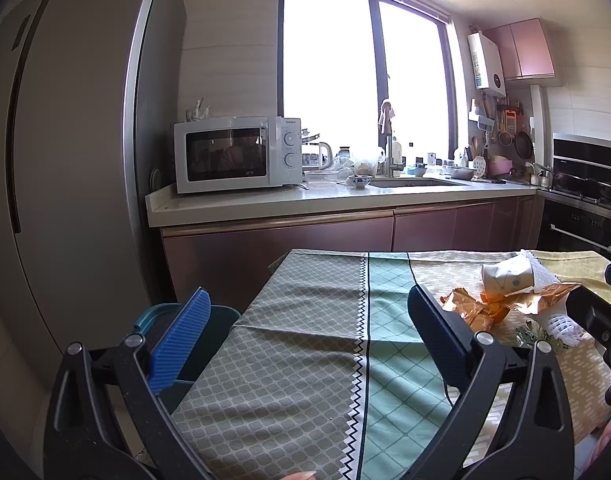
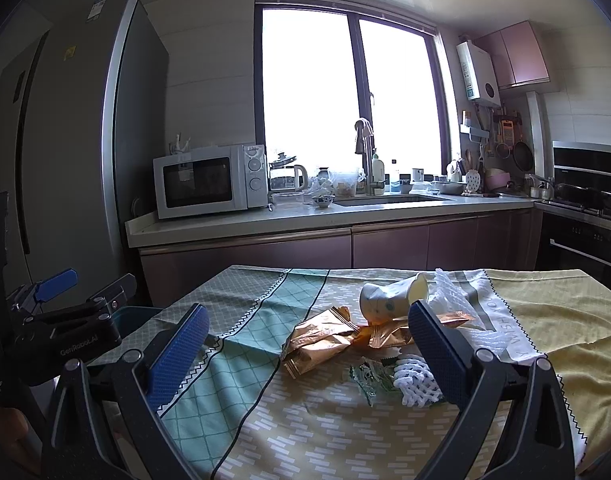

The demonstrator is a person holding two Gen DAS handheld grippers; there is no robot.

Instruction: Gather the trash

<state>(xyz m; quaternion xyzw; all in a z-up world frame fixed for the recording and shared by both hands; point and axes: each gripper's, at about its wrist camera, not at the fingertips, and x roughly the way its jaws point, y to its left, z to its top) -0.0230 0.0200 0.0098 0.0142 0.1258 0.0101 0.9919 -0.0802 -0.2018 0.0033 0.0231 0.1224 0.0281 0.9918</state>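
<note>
The trash (image 2: 345, 340) lies in a pile on the bench (image 2: 305, 432). The right hand-held gripper (image 2: 305, 356) is wide open just in front of it, holding nothing. The left hand-held gripper (image 1: 305, 328) is open too, with the pile off to its right.

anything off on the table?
Yes. A paper cup lies tipped on its side among loose trash: crumpled gold wrappers, white foam netting, a clear plastic bag and a green wrapper. No spill visible. Both hand-held grippers, left and right, are open and empty.
</note>
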